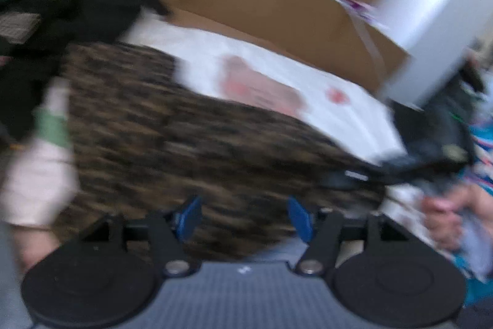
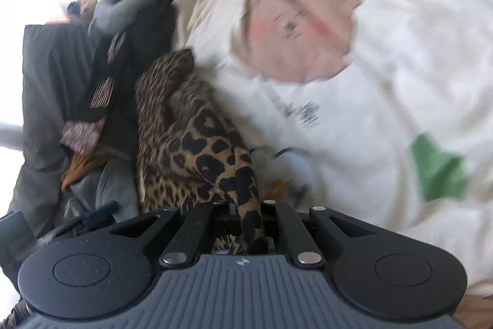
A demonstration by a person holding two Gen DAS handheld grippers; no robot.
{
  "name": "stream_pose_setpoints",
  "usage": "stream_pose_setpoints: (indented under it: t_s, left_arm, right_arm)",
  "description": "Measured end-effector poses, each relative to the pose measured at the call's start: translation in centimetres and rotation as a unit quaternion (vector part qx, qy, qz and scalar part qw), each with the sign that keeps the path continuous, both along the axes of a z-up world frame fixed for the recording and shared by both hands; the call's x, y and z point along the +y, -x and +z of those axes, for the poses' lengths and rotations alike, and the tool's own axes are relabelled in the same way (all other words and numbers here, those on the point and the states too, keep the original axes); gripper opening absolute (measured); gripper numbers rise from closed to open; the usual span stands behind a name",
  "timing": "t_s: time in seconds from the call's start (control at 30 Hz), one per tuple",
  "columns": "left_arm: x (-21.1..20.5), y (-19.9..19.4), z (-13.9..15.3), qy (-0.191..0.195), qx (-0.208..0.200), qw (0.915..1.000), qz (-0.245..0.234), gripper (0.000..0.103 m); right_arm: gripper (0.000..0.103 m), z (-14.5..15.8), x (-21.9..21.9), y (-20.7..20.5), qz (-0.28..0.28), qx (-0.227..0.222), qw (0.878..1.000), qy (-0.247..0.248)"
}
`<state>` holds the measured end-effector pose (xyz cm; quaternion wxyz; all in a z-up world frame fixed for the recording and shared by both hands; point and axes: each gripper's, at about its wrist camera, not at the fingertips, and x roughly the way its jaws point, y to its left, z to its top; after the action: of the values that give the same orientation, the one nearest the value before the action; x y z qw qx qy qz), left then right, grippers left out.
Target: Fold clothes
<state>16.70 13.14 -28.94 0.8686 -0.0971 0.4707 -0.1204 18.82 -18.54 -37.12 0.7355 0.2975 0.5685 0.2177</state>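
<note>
left wrist: close, looking down | right wrist: closer | shared: leopard-print garment (image 1: 191,144) (image 2: 197,144), white sheet (image 1: 323,100) (image 2: 385,67)

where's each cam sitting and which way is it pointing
Left wrist: rides the open left gripper, angled down over the leopard-print garment toward a cardboard box; a hand shows at right.
Right wrist: rides the right gripper, shut on the leopard-print garment, looking down at the white bear-print bedding; no hand shows.
Shared: the garment, the bedding.
</note>
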Motion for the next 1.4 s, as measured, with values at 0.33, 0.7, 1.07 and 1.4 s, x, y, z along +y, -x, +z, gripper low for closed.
stream_pose_setpoints:
  t_s: [0.33, 0.7, 1.07, 1.4]
  left_arm:
    - [4.5, -5.5, -3.2, -0.028, 0.010, 0.9933, 0.112, 0.079]
    - [-1.6, -9.7, -6.7, 0.025, 0.023, 0.9982, 0.048, 0.083]
    - [-7.1, -13.4, -11.3, 0.081, 0.067, 0.9942, 0.022, 0.073]
    - [-7.9, -13.8, -10.2, 0.058, 0.071, 0.9958, 0.002, 0.003]
  right_arm:
    - [0.000, 0.3, -10.1, 1.3, -0.087, -0.010, 0.995, 0.052]
    - [0.000, 1.2, -18.0, 4.6, -0.142, -0.005, 0.985, 0.099]
    - [0.000, 0.9, -23.3, 7.7, -0.207, -0.004, 0.971, 0.121]
    - [0.000, -0.4, -23.2, 9.3, -0.196, -0.011, 0.971, 0.140]
